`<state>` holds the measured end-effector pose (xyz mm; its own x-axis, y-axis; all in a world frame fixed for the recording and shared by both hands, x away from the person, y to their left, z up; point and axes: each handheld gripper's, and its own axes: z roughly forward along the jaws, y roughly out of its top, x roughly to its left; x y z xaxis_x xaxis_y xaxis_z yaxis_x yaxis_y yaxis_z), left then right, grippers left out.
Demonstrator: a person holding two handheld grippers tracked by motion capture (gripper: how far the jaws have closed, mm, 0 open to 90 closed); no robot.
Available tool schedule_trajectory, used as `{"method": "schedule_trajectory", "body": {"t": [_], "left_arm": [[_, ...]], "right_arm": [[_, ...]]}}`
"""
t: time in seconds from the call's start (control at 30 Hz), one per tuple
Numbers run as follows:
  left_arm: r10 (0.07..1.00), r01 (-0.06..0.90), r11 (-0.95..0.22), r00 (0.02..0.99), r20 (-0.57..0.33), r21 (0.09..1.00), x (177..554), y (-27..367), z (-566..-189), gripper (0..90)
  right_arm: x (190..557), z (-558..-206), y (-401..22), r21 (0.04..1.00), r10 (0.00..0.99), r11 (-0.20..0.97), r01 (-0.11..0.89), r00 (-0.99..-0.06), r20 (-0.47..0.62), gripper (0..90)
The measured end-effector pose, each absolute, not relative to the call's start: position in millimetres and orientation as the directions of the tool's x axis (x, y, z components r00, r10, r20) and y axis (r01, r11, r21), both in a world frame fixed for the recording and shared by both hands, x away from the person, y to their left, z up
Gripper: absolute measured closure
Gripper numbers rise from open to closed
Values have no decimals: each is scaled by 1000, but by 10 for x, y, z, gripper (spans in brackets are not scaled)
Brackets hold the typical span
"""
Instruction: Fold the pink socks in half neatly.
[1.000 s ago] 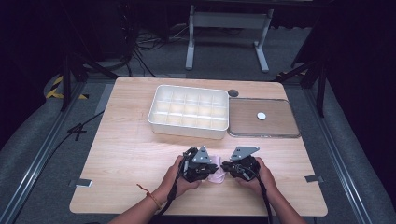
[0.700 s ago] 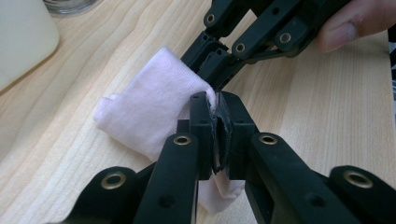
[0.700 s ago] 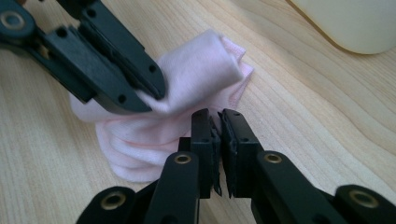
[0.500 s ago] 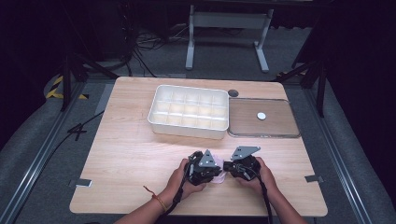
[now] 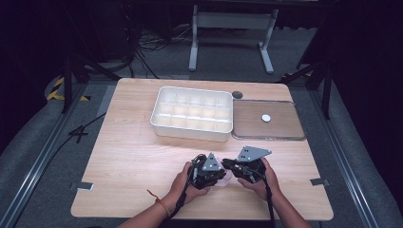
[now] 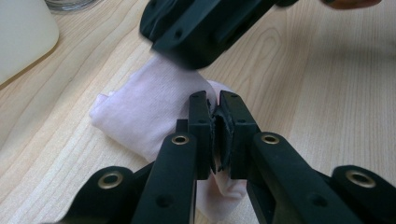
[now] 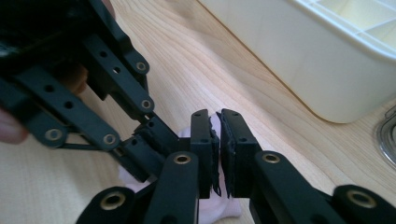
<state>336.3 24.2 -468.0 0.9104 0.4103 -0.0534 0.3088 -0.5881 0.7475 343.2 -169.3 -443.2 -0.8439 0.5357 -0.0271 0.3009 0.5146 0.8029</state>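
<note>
Two grippers pinch a pink cloth near the table's front edge.
Left gripper and right gripper both seem clamped on it; bare wood lies left, and the white tray sits well behind.

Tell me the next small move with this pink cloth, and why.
Probably lift both claws together: the left claw and right claw each pinch the folded pink cloth, which lies on the table short of the white tray.

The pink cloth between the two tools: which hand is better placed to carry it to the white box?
Left, probably. The left tool is shut on the pink cloth near its middle fold. The right tool pinches only its edge, though it sits nearer the white box.
</note>
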Motion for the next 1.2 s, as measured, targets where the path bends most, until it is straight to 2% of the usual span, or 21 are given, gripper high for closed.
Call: {"method": "schedule_trajectory", "body": {"t": [0.13, 0.27, 0.43, 0.53, 0.7, 0.83, 0.93, 1.2], "left_arm": [[391, 313, -564, 916, -86, 764, 3363, 274, -4682, 811], [370, 321, -517, 920, -131, 793, 3404, 473, -4580, 773], [400, 326, -458, 906, -135, 827, 3434, 695, -4434, 777], [391, 334, -466, 908, -149, 819, 3442, 690, -4467, 780], [303, 250, -546, 949, -90, 800, 3341, 506, -4577, 782], [270, 213, -595, 961, -57, 775, 3268, 430, -4663, 791], [240, 153, -642, 971, 7, 752, 3203, 399, -4738, 803], [241, 153, -638, 970, 7, 755, 3199, 382, -4765, 825]], "right_arm": [[3512, -4525, -1663, 782, 540, 528, 330, -841, -10, 853], [3543, -4617, -1652, 754, 544, 557, 348, -839, -14, 856], [3561, -4631, -1668, 745, 542, 563, 358, -841, -5, 858], [3563, -4635, -1670, 743, 541, 564, 360, -841, -3, 858], [3546, -4641, -1662, 744, 542, 567, 354, -841, -13, 859], [3539, -4645, -1671, 743, 539, 571, 350, -842, -18, 859], [3537, -4646, -1674, 742, 535, 577, 342, -844, -27, 859], [3522, -4643, -1685, 742, 539, 581, 334, -841, -43, 845]]}}
